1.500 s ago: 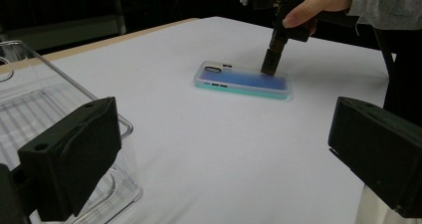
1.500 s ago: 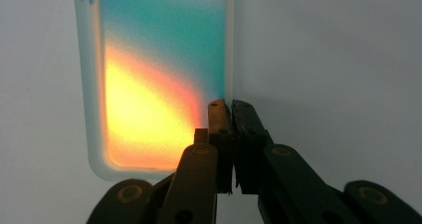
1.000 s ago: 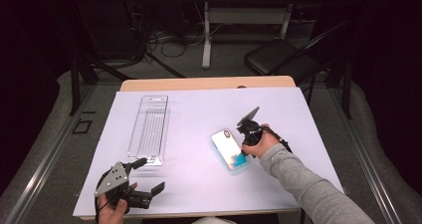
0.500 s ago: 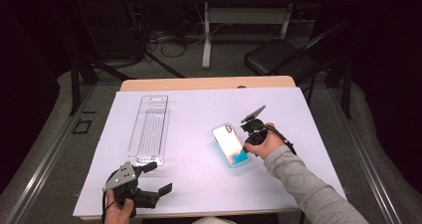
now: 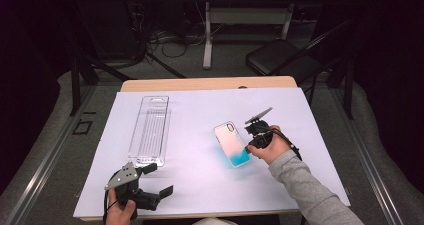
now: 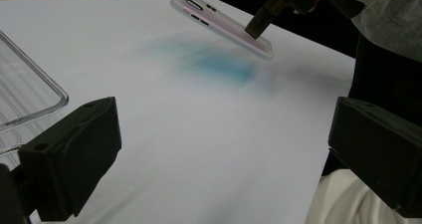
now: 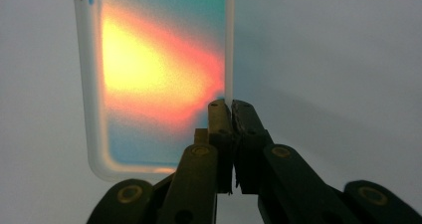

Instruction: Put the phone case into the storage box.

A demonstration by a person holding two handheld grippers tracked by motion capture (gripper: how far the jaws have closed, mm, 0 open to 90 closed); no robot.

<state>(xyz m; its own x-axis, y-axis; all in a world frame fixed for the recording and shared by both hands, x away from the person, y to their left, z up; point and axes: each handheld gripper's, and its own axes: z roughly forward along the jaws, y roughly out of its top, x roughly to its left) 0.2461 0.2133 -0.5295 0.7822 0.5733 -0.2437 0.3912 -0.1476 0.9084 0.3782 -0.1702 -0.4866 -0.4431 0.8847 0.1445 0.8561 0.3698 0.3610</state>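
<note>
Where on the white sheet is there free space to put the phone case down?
The widest bare patch lies between the clear plastic tray and the phone case. The sheet's far right part, beyond the right gripper, is free too. The near left corner is crowded by the left gripper beside the tray's end.
</note>
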